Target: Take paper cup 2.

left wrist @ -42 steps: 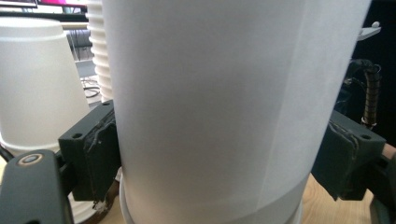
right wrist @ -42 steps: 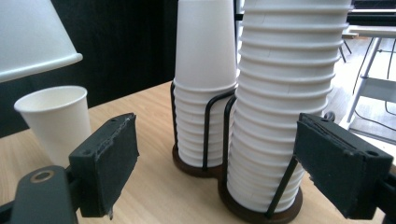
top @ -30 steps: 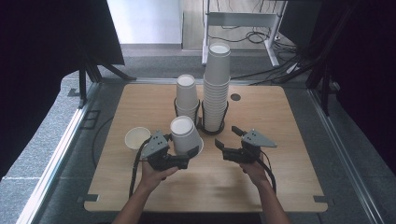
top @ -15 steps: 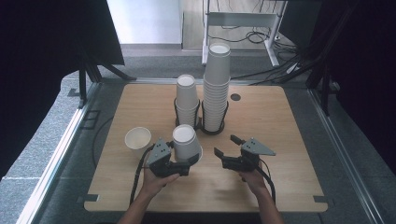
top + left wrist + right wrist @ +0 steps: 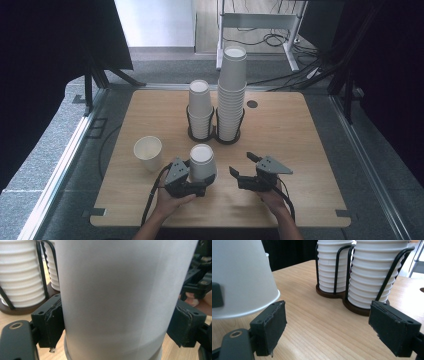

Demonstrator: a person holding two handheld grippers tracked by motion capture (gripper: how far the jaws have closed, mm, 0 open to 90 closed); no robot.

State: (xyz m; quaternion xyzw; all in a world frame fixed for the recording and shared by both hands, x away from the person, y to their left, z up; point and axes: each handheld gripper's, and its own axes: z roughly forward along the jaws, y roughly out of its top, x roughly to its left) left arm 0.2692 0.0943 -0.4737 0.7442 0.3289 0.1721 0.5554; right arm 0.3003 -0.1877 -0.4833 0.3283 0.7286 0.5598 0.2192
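Comparing against half a second earlier in the high view: left gripper [image 5: 197, 184] had pulled slightly toward 6 o'clock with the upside-down cup [image 5: 202, 162] clamped between its jaws; cup sat near the table's [image 5: 310, 130] front edge, at 6 o'clock from the two-stack holder [image 5: 216, 131]. Right gripper [image 5: 242, 169] had also drifted toward 6 o'clock, jaws spread wide, nothing in them. Loose cup [image 5: 148, 153] stayed put at 9 o'clock from the held one.

Left gripper view: left gripper [image 5: 117, 325] pads pressed both sides of the cup [image 5: 120, 297]; cup stacks [image 5: 22, 275] stood at 10 o'clock.

Right gripper view: right gripper [image 5: 337, 325] jaws stood far apart over bare wood; held cup [image 5: 242, 277] at 10 o'clock, holder [image 5: 359, 307] at 1 o'clock.
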